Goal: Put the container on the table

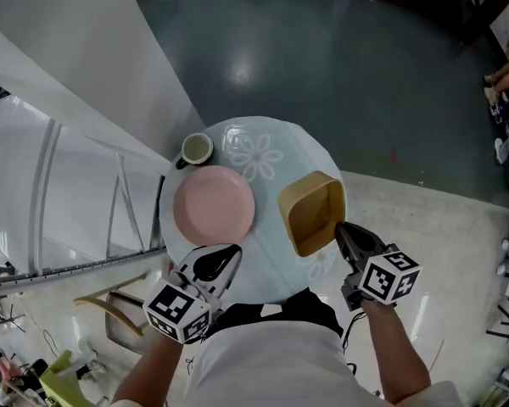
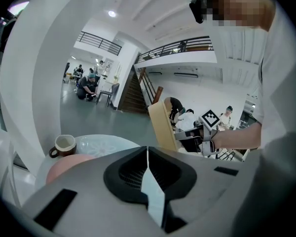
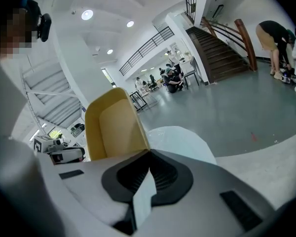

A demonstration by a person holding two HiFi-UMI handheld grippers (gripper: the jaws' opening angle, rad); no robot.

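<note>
A tan, square container (image 1: 310,210) hangs over the right side of the round, pale-blue table (image 1: 276,155), its open side facing up. My right gripper (image 1: 339,227) is shut on its near wall. In the right gripper view that wall (image 3: 116,127) rises straight out of the right gripper (image 3: 148,152). Whether the container rests on the table I cannot tell. My left gripper (image 1: 229,251) is shut with nothing in it, at the near edge of a pink plate (image 1: 214,203). From the left gripper (image 2: 148,149) I see the container (image 2: 163,127) tilted on edge at the right.
A mug (image 1: 196,149) stands at the table's back left, behind the plate. White railing and a slanted white wall (image 1: 85,185) close off the left. Dark floor (image 1: 322,49) lies beyond the table. A wooden chair (image 1: 110,308) sits low at the left.
</note>
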